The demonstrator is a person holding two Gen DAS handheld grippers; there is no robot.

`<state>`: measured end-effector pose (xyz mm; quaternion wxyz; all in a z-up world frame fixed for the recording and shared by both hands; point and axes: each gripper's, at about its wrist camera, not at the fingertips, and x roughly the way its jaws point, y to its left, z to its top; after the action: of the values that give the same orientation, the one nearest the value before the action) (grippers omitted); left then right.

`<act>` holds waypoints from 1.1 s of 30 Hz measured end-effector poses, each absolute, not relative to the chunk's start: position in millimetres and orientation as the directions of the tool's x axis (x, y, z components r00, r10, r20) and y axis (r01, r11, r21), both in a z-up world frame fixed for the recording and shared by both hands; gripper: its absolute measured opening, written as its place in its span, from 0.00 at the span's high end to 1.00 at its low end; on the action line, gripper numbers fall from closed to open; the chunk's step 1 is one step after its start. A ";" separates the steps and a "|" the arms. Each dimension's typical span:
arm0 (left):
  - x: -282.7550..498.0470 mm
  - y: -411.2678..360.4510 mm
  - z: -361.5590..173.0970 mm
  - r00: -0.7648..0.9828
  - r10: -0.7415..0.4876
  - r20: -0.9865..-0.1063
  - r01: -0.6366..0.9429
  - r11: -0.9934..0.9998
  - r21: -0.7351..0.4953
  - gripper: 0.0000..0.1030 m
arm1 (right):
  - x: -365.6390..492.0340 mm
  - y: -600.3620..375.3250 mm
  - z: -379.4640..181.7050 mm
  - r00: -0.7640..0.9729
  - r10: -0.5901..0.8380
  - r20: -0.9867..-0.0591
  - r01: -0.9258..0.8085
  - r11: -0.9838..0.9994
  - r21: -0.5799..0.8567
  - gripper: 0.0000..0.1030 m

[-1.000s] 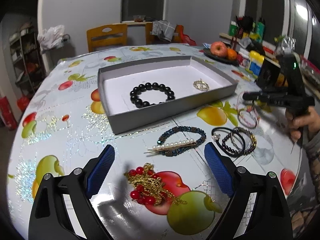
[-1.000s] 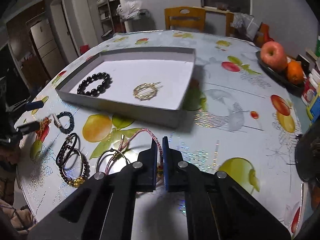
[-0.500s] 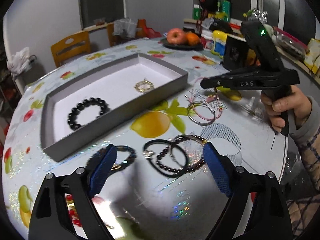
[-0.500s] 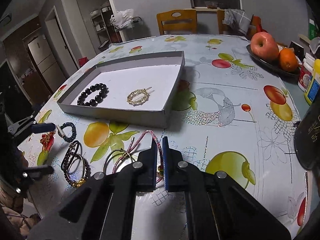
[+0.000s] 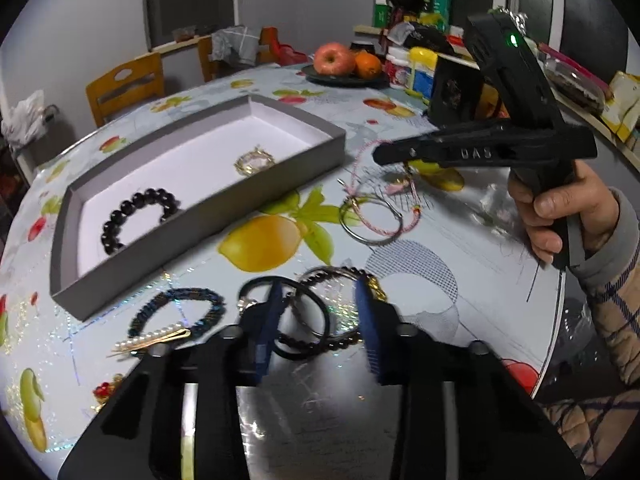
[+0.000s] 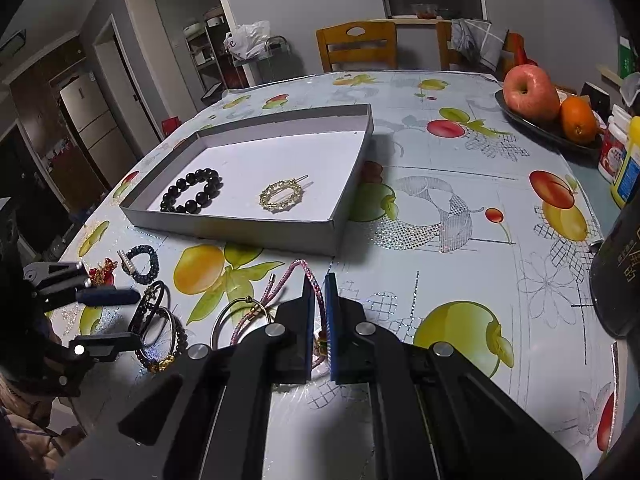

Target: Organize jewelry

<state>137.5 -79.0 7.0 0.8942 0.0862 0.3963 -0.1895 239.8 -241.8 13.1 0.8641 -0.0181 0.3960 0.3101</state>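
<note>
A grey tray (image 5: 240, 196) (image 6: 240, 228) holds a black bead bracelet (image 5: 136, 216) (image 6: 192, 192) and a gold hair clip (image 5: 254, 162) (image 6: 282, 196). In front of it lies a pile of dark bracelets (image 5: 298, 350) (image 6: 160, 328). My left gripper (image 5: 317, 292) (image 6: 134, 316) straddles that pile, and its jaws are closing with the rings between them. My right gripper (image 6: 319, 280) (image 5: 378, 154) is shut on a pink cord bracelet (image 6: 276, 292) (image 5: 400, 228), which lies over a silver bangle (image 5: 360, 236). A blue bead bracelet (image 5: 180, 294) and a pearl hair pin (image 5: 156, 338) lie to the left.
A red and gold ornament (image 5: 106, 390) lies near the table's front left. A plate of fruit (image 5: 346, 76) (image 6: 530, 92), bottles and a black box (image 5: 456, 92) stand at the back right. The table edge (image 5: 556, 320) curves close on the right. Wooden chairs stand behind.
My left gripper swung right from the red ornament and blue bracelet to the dark bracelets, came down close, and its jaws narrowed around them. The right gripper stayed shut in place.
</note>
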 end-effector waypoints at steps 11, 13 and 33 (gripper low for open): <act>145.9 -75.1 -2.8 0.604 -0.221 -0.765 0.342 0.940 -0.001 0.95 | 238.9 -240.8 14.0 0.494 0.526 -0.692 -0.555 0.804 0.215 0.95; 145.9 -71.2 -2.1 0.606 -0.231 -0.761 0.336 0.942 -0.018 0.95 | 238.7 -240.8 14.1 0.495 0.526 -0.692 -0.554 0.804 0.215 0.95; 136.8 -37.5 40.6 0.703 -0.211 -0.679 0.276 0.961 -0.013 0.96 | 223.3 -235.2 66.6 0.583 0.554 -0.594 -0.583 0.794 0.169 0.95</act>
<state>136.8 -37.5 40.6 0.9216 0.0449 0.3622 -0.1322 223.3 -235.2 66.6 0.8893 -0.0222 0.3261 0.3198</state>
